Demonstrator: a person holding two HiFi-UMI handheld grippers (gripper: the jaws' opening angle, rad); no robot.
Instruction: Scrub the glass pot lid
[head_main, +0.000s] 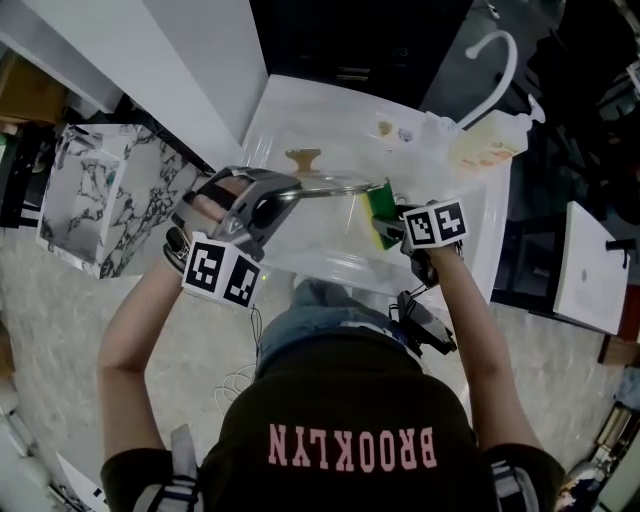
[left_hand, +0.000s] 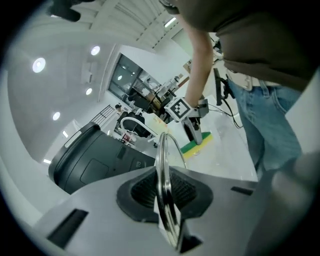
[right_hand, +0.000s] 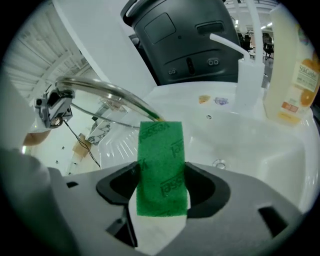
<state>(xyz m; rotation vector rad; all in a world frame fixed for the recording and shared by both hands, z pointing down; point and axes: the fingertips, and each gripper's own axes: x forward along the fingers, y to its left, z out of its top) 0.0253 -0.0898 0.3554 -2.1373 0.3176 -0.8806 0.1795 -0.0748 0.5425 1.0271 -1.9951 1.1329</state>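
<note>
Two claws work over white sink (head_main: 275, 105). Glass pot lid (head_main: 335, 187) shows nearly edge-on, its clear pane hard to make out. Left claw (head_main: 285, 195) pinches lid rim, lid held above basin. Right claw (head_main: 392, 228) pressed on green sponge (head_main: 380, 205), sponge tip at lid's opposite rim. Soap bottle (head_main: 490, 145) at sink corner, well apart.

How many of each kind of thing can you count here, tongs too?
Clear glass pot lid with wooden knob: 1
Green and yellow scrub sponge: 1
Pale plastic bottle with orange label: 1
Left tongs and right tongs: 2
Total: 5
</note>
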